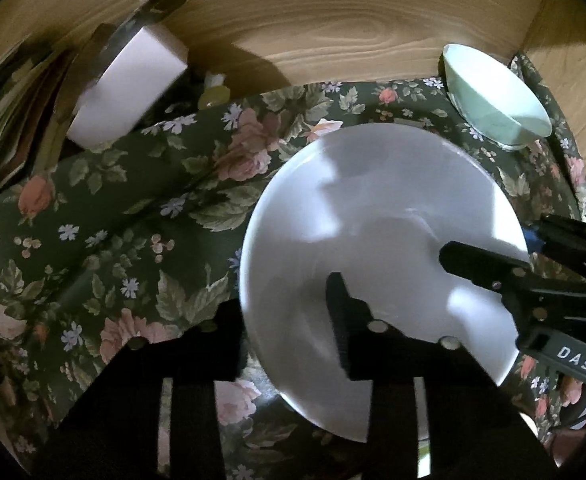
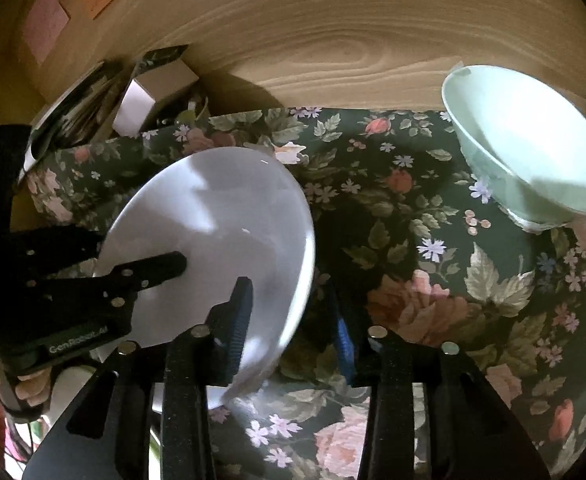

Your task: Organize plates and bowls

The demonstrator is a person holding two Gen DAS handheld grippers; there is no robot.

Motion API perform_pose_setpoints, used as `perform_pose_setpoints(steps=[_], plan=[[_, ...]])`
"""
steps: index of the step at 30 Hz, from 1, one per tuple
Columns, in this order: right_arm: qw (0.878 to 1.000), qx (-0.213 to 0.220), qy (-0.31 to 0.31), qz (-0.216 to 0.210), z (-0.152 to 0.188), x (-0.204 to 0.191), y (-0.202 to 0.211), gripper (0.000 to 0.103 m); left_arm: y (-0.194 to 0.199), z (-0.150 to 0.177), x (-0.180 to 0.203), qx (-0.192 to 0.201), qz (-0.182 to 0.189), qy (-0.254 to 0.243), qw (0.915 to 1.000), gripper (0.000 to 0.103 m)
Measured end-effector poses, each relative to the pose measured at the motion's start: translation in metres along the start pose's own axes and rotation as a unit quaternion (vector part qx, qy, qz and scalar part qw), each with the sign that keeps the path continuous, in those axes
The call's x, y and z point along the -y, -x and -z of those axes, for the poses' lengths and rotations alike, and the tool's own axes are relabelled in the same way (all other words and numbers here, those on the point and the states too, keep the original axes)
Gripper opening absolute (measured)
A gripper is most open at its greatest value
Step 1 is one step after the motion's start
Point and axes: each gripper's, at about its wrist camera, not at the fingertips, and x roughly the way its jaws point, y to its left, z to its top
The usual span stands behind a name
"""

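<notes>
Both tools grip the white plate by its rim: left tool clamped at 6 o'clock, right tool at 3 o'clock. Uneven lifting could slip or twist it (glazed rim). Each lower finger is hidden underneath. The green bowl sits well apart on the bench, toward 2 o'clock.

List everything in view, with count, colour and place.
plate: one, white, over the cloth, gripped at both sides
bowl: one, pale green, far right on the cloth
cloth: one, dark green floral, under plate and bowl
wooden panel: one, light brown, behind the cloth
box: one, white, far left
sticky notes: at least two, pink and orange, upper left
left gripper: one, black, shut on plate's left rim
right gripper: one, black, shut on plate's right rim
</notes>
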Motion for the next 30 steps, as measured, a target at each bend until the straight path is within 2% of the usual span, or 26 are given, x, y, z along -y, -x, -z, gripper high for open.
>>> perform_pose_setpoints(steps=[2, 5, 12, 21, 30], plan=[[1.000, -0.004, 0.007, -0.004, 0.000, -0.003, -0.002, 0.019, -0.001, -0.001, 0.002, 0.002, -0.004, -0.001, 1.0000, 0.031], [0.999, 0.002, 0.027, 0.021, 0.002, -0.012, -0.003, 0.019, -0.002, -0.002, 0.003, 0.002, -0.007, 0.005, 1.0000, 0.029], [0.999, 0.019, 0.029, 0.016, 0.004, -0.015, 0.010, 0.019, 0.021, 0.007, -0.009, 0.010, 0.006, 0.036, 0.9993, 0.026], [0.998, 0.052, 0.041, 0.005, 0.003, -0.029, 0.041, 0.019, 0.071, 0.024, -0.008, 0.062, 0.016, 0.047, 0.9969, 0.026], [0.995, 0.075, 0.073, 0.004, 0.013, -0.055, 0.065, 0.019, 0.117, 0.055, -0.018, 0.108, 0.009, 0.060, 0.9924, 0.026]])
